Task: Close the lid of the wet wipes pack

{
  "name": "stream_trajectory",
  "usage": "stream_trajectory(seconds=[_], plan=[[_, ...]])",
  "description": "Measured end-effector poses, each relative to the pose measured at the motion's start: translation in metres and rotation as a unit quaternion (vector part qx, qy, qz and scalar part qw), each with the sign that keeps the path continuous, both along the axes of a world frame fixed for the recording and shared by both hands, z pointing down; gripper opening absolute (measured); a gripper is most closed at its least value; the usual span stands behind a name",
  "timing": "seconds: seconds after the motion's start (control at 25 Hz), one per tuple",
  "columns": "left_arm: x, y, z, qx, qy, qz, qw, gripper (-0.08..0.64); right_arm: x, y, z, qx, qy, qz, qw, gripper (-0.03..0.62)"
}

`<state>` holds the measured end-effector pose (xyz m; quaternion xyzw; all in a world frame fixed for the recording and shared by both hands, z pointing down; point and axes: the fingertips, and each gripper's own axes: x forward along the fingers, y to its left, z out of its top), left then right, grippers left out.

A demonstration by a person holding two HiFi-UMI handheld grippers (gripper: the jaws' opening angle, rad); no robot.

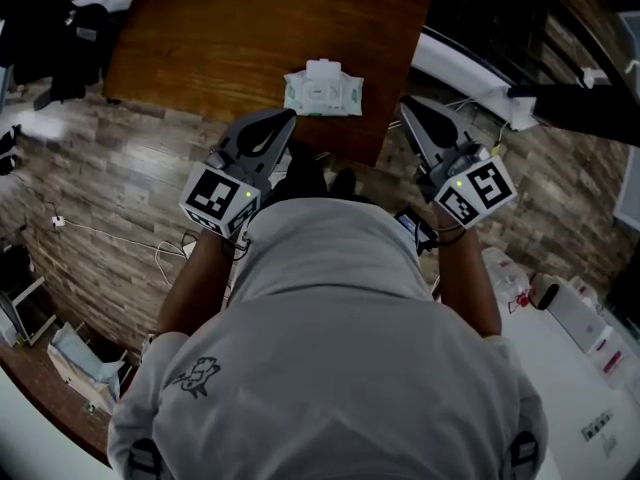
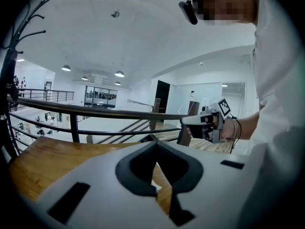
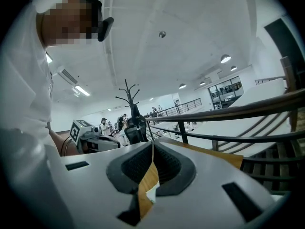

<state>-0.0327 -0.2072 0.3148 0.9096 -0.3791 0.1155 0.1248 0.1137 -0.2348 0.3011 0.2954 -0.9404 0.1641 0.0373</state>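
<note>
**Shirt nearest, 2 closed grippers ahead, lid not yet shut**

Closest under the head view is the person's pale shirt [image 1: 330,368], with 2 bare forearms reaching forward from it, each hand holding 1 gripper. The left gripper [image 1: 283,120] has its jaws together with nothing between them. Its own view shows the tips meeting, with only a thin slit of bench showing behind the pads. The right gripper [image 1: 408,109] is likewise closed and empty. Both point toward the bench [image 1: 230,38] and hang near its near edge, 1 on each side of the pack and clear of it.

The pack [image 1: 322,93] lies flat on the bench, close to the near edge and roughly between the 2 gripper tips. Its white lid [image 1: 322,69] appears flipped back past the pack's far side, with an oval opening showing on top, so I judge the lid open.

As far as the pictures show, nothing of the task is done yet. The whole job is left: bring a gripper to the lid, swing the lid over toward the person, and press it down onto the opening until it sits flat.

Count:
- 1 pack
- 1 lid
- 1 bench
- 2 grippers
- 2 cubes: left cube [image 1: 218,200] and right cube [image 1: 478,190]
- 1 person at the bench
</note>
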Motion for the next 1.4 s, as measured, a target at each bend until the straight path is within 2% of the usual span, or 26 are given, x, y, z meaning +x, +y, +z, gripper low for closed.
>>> stream_trajectory(seconds=[0.52,1.4], plan=[[-0.022,-0.035,0.048,-0.043,0.000,-0.001,0.9991,0.014,-0.021,-0.032,0.057,-0.055,0.016,-0.004,0.998,0.035],[-0.027,-0.053,0.114,-0.090,-0.009,0.028,0.9955,0.013,-0.051,-0.051,0.129,-0.101,0.037,-0.023,0.994,0.037]])
